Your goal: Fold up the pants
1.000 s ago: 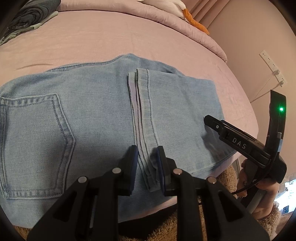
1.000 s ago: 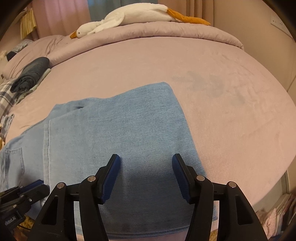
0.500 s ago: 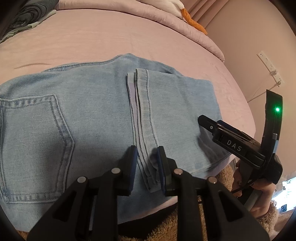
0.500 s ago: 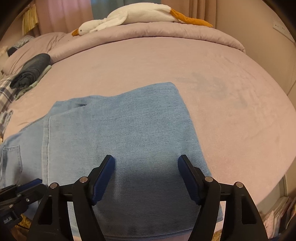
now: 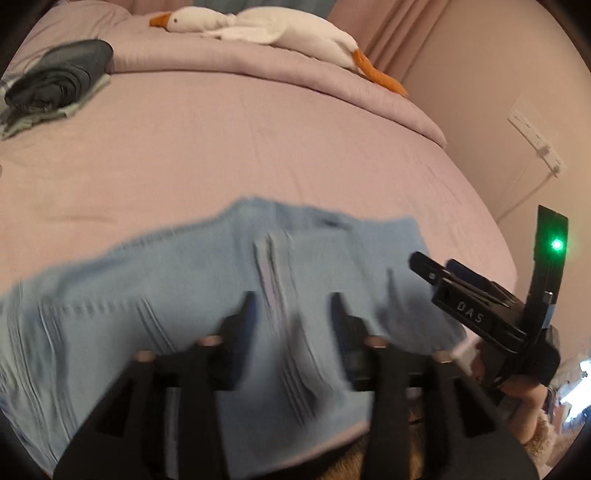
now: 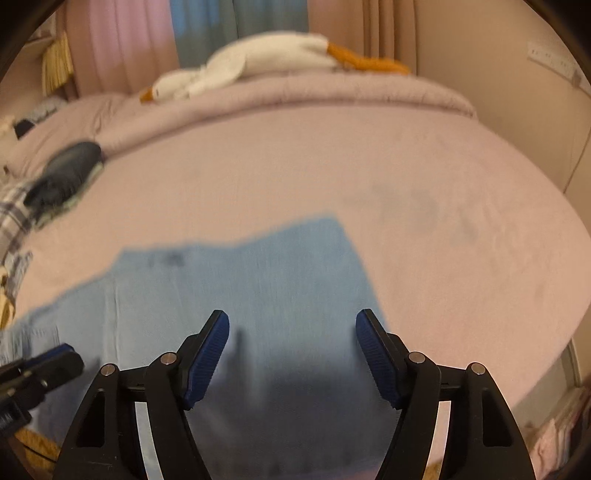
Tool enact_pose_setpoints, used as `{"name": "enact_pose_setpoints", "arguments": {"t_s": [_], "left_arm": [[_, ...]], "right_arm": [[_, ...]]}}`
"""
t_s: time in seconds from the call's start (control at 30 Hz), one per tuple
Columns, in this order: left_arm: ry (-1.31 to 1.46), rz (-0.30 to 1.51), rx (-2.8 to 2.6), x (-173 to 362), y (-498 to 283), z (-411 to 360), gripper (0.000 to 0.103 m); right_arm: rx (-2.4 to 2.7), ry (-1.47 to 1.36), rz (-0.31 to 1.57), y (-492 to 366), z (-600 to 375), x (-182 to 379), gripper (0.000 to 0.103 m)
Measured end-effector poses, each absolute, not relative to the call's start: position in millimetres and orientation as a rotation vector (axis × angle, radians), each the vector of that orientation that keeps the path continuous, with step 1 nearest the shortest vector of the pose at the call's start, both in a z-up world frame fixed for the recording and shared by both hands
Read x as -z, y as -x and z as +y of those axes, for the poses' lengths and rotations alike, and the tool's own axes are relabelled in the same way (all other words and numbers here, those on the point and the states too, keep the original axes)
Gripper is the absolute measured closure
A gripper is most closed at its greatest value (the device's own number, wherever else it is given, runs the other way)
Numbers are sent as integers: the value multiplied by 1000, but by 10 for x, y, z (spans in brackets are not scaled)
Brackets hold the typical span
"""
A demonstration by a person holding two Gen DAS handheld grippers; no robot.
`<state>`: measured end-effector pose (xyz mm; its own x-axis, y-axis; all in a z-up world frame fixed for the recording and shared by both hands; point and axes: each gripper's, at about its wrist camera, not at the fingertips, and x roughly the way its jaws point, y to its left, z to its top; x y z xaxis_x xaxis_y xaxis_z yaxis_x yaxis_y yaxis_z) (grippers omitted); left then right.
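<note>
While both views are smeared by motion blur, the left gripper (image 5: 291,314) plainly has its blue-padded fingers spread apart over the pants (image 5: 207,295), grasping nothing, with the pale stitched hem band of the folded-over leg running up between the two pads. Off to its right, the right gripper (image 5: 439,271) reaches in over the far side of the denim, a green light glowing on the upright bar behind it, the person's hand (image 5: 517,391) wrapped around its grip. From its own camera the right gripper (image 6: 291,343) is likewise released, fingers wide, hovering above the smooth folded panel of the pants (image 6: 266,280) and casting a dark shadow on the cloth below (whether the pads touch the fabric cannot be told). The light blue jeans lie folded along the near edge of the bed (image 5: 258,155), which is covered in a mauve sheet. Farther back, at the left, a small stack of folded dark clothes (image 5: 59,81) rests on the sheet, and a white plush goose (image 5: 266,29) with an orange beak and feet lies stretched along the rolled duvet (image 5: 369,99). A power strip (image 5: 535,136) is fixed to the wall at the right.
</note>
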<state>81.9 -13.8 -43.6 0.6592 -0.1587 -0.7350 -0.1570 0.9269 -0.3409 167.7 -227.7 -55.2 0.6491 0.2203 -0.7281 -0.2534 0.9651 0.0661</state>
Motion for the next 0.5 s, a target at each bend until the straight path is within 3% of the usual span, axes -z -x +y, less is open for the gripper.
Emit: {"name": "enact_pose_setpoints", "arguments": {"t_s": [0.2,0.27,0.33,0.5], "left_arm": [[408,896,-138,856,-1115,57,57],[432,844,-129,884,-1097,95,54],[407,827,-135,912,-1091,73,54],[283,807,-169,954,-1074,-90,52]], "right_arm": [[-273,126,863,-2185,-1885,771,31],[-240,162,831,-2241,-1766,813,11],[-236,180,825,-2296,-1690,891,1],[-212,211,827,-2278,-1639,909,1]]}}
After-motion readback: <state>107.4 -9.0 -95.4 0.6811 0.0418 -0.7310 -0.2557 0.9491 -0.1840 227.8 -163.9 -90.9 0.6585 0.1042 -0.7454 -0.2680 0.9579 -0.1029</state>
